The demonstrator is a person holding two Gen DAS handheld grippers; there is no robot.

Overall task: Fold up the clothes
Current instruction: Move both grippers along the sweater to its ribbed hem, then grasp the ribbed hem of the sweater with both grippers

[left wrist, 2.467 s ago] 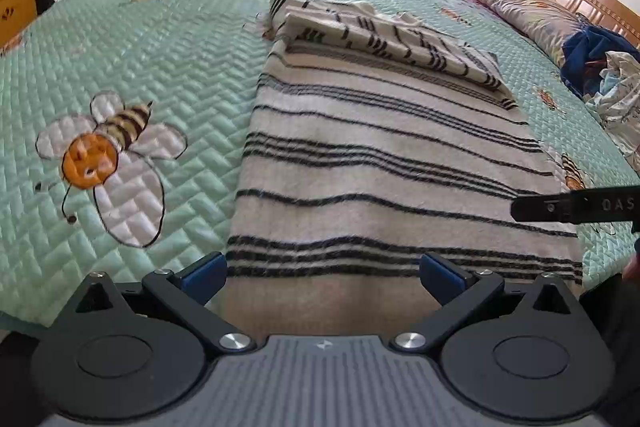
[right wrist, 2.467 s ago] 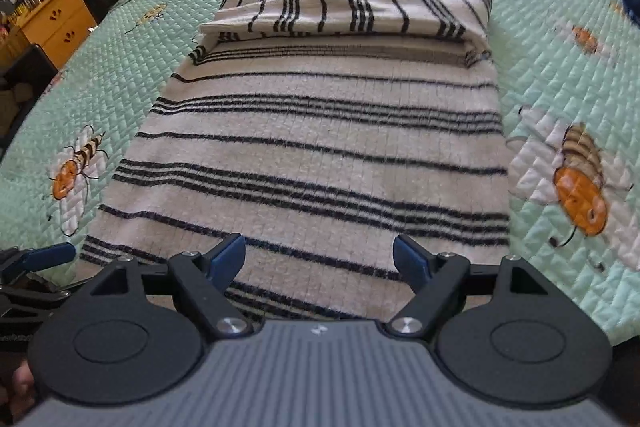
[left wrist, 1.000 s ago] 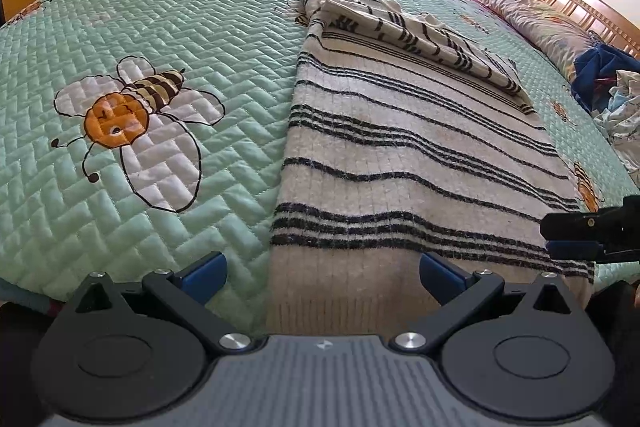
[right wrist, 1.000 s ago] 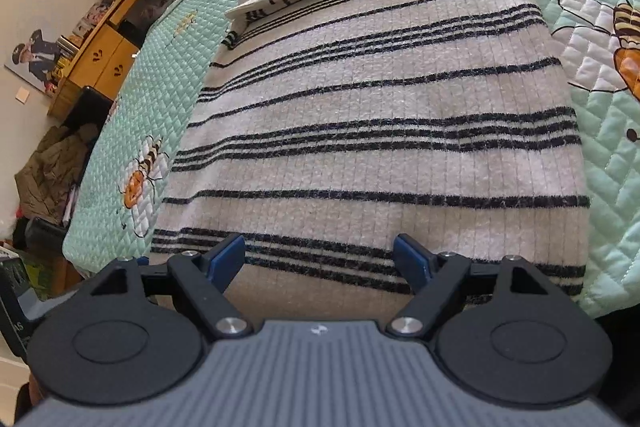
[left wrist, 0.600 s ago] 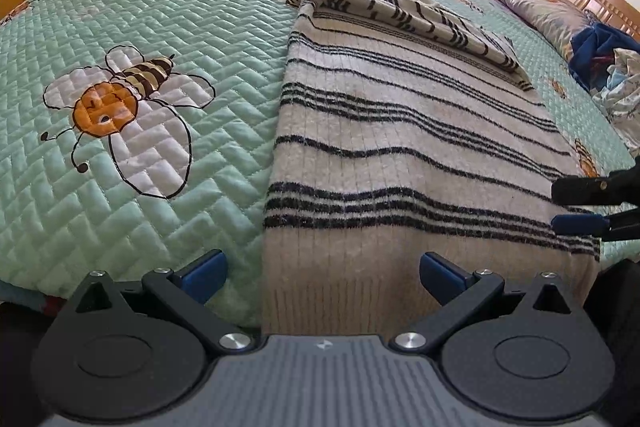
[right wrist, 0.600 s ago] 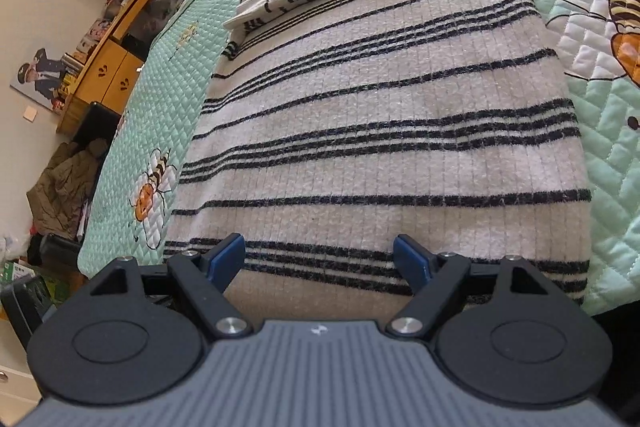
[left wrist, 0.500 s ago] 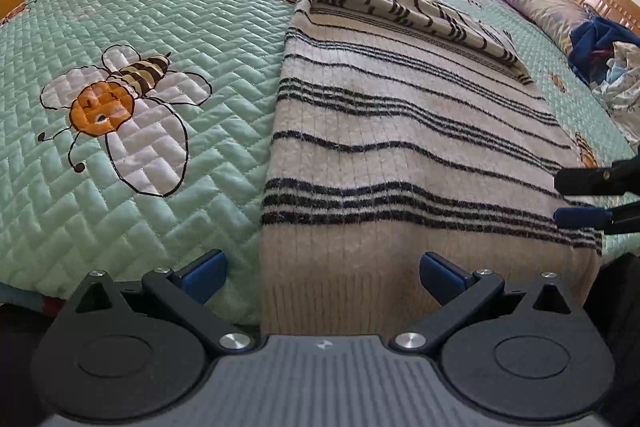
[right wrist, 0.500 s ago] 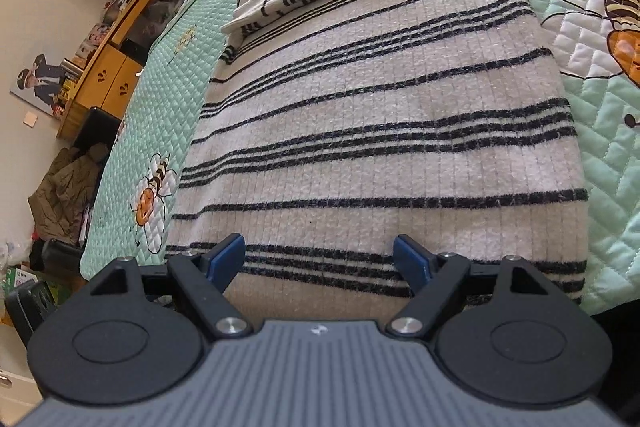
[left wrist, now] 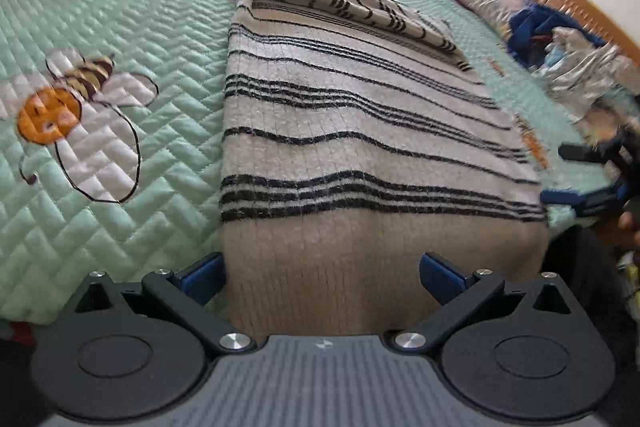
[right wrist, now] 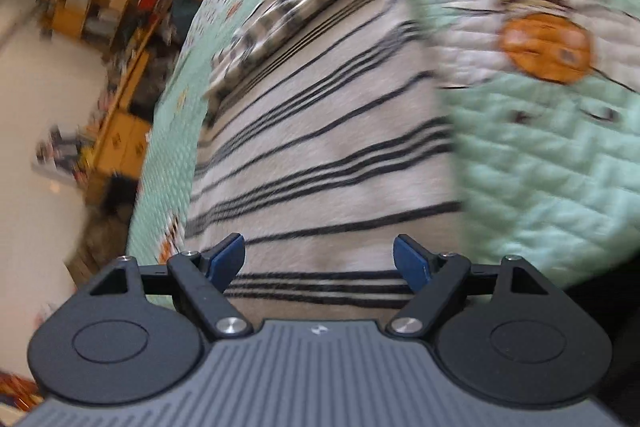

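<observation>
The striped sweater (left wrist: 360,131) lies flat on the green bee quilt (left wrist: 120,39) of the bed, its sleeves folded across the far end. The left hand-held gripper (left wrist: 322,273) is wide open at the near hem, holding nothing. The right hand-held gripper (right wrist: 319,258) is wide open too, over the hem's other corner.

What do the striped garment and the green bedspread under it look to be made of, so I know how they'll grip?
Striped garment: looks like a thick knit, maybe wool or acrylic; fuzzy stripe edges and vertical ribbing, plainer ribbed hem at the near end. Green bedspread: quilted fabric with a slight sheen, likely smooth cotton or polyester; stitched zigzag padding and sewn bee patches show.
</observation>
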